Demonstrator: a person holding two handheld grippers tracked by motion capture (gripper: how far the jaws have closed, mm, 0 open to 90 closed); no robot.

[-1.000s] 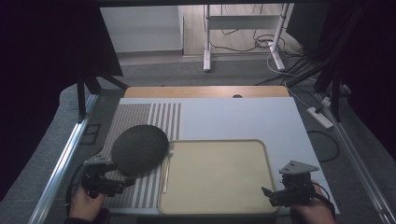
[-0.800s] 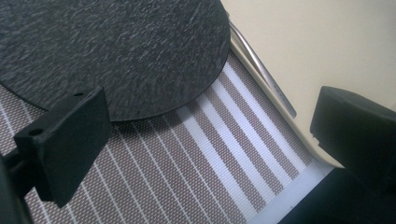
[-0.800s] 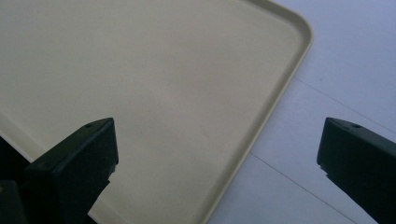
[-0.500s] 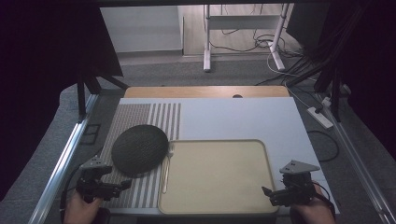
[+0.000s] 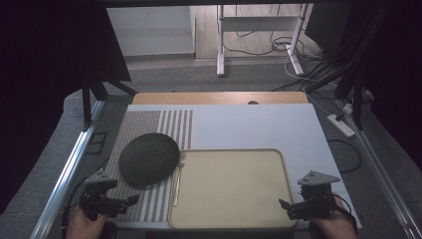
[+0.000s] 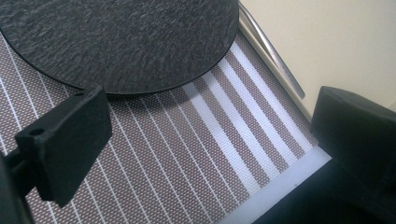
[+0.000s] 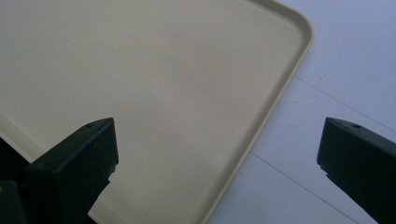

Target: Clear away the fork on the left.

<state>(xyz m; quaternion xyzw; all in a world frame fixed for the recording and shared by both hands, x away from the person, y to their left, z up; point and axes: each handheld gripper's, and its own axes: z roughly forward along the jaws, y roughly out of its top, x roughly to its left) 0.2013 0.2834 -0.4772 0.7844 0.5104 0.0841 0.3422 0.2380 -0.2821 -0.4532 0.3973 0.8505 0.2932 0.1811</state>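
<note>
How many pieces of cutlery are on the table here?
1. A fork lies on the striped mat, in the gap between the dark plate and the tray. More could be hidden under the plate.

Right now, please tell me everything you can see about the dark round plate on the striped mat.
The dark round plate looks like rough black slate, matte and finely speckled, with a thin edge. It lies flat on the striped placemat, in its near right part. A pale fork lies along its right side, beside the beige tray; whether they touch, I cannot tell. Nothing lies on the plate. The left gripper is open, just short of its near edge, not touching.
</note>
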